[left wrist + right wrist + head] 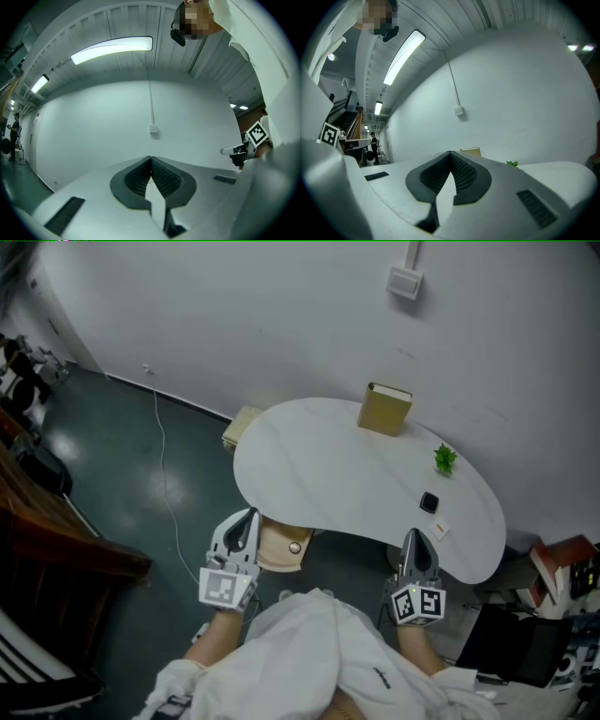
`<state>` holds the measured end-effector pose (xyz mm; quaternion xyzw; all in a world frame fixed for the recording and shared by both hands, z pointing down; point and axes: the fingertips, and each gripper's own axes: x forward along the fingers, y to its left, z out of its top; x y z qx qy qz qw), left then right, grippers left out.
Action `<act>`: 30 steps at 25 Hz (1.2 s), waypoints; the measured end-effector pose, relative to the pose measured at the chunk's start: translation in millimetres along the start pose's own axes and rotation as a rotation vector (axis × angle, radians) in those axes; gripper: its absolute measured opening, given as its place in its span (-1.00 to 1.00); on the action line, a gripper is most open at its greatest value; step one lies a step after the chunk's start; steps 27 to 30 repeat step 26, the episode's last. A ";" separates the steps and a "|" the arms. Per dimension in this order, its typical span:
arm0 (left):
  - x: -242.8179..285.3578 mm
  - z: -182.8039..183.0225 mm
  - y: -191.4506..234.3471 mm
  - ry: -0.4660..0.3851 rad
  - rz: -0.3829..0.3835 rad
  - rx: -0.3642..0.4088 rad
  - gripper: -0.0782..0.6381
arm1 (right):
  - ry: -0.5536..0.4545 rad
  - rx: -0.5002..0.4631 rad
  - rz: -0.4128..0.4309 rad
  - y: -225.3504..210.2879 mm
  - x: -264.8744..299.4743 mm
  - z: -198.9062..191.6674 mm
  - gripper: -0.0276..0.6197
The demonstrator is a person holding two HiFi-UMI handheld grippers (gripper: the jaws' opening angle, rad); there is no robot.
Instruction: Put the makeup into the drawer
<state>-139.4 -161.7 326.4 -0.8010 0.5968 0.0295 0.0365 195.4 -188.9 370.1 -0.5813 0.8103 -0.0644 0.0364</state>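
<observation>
A small black square item (428,502) and a small white piece (439,531) lie near the front right of the white curved table (328,474). A tan box (384,409) stands at the table's far edge; it shows again as the tan box (471,151) in the right gripper view. My left gripper (249,516) is held level at the table's near left edge, jaws shut and empty (150,158). My right gripper (412,535) is at the near right edge, just short of the white piece, with its jaws also shut on nothing (450,153).
A little green plant (444,459) stands on the table's right part. A beige rounded object (283,547) sits under the near table edge by my left gripper. A beige box (243,425) lies on the floor behind the table. A cable (165,474) trails across the dark floor.
</observation>
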 end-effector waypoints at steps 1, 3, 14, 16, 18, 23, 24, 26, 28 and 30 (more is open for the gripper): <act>0.6 -0.9 -0.2 0.002 0.000 -0.002 -0.71 | 0.003 -0.004 -0.002 -0.4 0.1 -0.4 -0.86; 0.8 -2.3 -1.0 0.007 -0.001 -0.009 -0.71 | 0.006 -0.004 -0.005 -1.4 -0.4 -1.8 -0.86; -0.5 -6.0 -6.0 0.015 -0.022 -0.009 -0.71 | 0.022 0.016 0.013 7.3 -1.6 -6.3 -0.86; -0.4 -8.0 -6.9 0.020 -0.026 -0.007 -0.71 | 0.026 0.018 0.011 8.2 -1.6 -6.1 -0.86; 0.0 -8.7 -7.2 0.018 -0.026 -0.009 -0.71 | 0.030 0.019 0.007 8.1 -2.1 -6.2 -0.86; 1.2 -13.0 -9.9 0.025 -0.030 -0.021 -0.71 | 0.036 0.018 0.005 4.8 -2.4 -8.9 -0.86; 1.6 -14.1 -11.1 0.026 -0.034 -0.020 -0.71 | 0.036 0.018 0.006 4.6 -2.3 -9.6 -0.86; 2.2 -16.3 -13.6 0.030 -0.041 -0.017 -0.71 | 0.036 0.019 0.008 4.6 -2.0 -10.8 -0.86; 2.2 -16.3 -13.6 0.030 -0.041 -0.017 -0.71 | 0.036 0.019 0.008 4.6 -2.0 -10.8 -0.86; 2.2 -16.3 -13.6 0.030 -0.041 -0.017 -0.71 | 0.036 0.019 0.008 4.6 -2.0 -10.8 -0.86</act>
